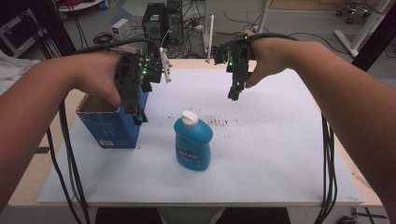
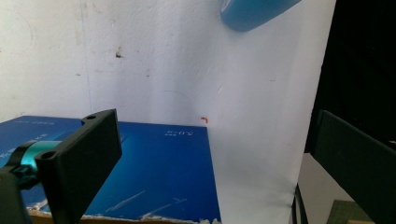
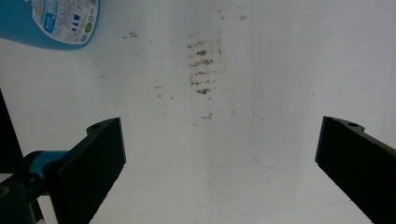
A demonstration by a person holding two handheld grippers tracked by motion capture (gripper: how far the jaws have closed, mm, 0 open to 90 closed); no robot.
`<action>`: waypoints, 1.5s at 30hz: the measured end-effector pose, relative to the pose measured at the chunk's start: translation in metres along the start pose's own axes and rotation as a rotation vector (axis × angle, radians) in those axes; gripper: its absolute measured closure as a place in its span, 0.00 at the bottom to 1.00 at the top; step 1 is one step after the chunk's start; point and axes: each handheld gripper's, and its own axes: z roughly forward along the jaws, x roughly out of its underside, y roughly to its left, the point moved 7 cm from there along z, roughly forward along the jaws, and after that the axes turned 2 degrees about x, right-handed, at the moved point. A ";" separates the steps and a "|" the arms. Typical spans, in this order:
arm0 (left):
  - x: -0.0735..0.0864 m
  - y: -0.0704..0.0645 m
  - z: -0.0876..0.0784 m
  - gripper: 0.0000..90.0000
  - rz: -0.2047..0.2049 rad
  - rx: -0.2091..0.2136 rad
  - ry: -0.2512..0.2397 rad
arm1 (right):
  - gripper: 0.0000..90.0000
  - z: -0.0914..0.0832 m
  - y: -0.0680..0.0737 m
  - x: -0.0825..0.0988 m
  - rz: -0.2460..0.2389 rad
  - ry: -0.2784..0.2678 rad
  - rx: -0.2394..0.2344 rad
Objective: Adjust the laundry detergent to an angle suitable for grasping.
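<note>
Left gripper (image 1: 138,119) hangs at the near right corner of the blue box (image 1: 112,128), jaws spread wide, nothing between them; in its own view one jaw sits over the box's blue side (image 2: 159,177). The box stands open-topped on the left of the white counter (image 1: 280,154); its contents are hidden by the hand. Right gripper (image 1: 235,94) hovers above bare counter, jaws wide apart, over brown smudges (image 3: 201,65). Between them stands a blue bottle (image 1: 193,144), upright, white cap (image 1: 189,119) on.
</note>
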 end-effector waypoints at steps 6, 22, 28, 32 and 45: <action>0.001 0.002 0.001 0.02 -0.007 0.005 0.007 | 0.01 0.000 0.001 -0.004 -0.004 0.004 0.000; -0.001 0.002 0.000 0.02 -0.030 -0.001 0.016 | 0.01 -0.007 0.000 0.001 -0.005 -0.008 0.015; -0.002 0.002 0.001 0.02 -0.044 -0.008 0.029 | 0.01 -0.008 0.003 -0.001 -0.021 -0.013 0.020; -0.004 0.001 0.000 0.02 -0.038 -0.008 0.027 | 0.01 -0.010 0.002 0.001 -0.016 -0.020 0.023; -0.009 0.002 0.000 0.02 -0.023 0.006 0.007 | 0.01 -0.010 -0.001 0.005 -0.008 -0.017 0.026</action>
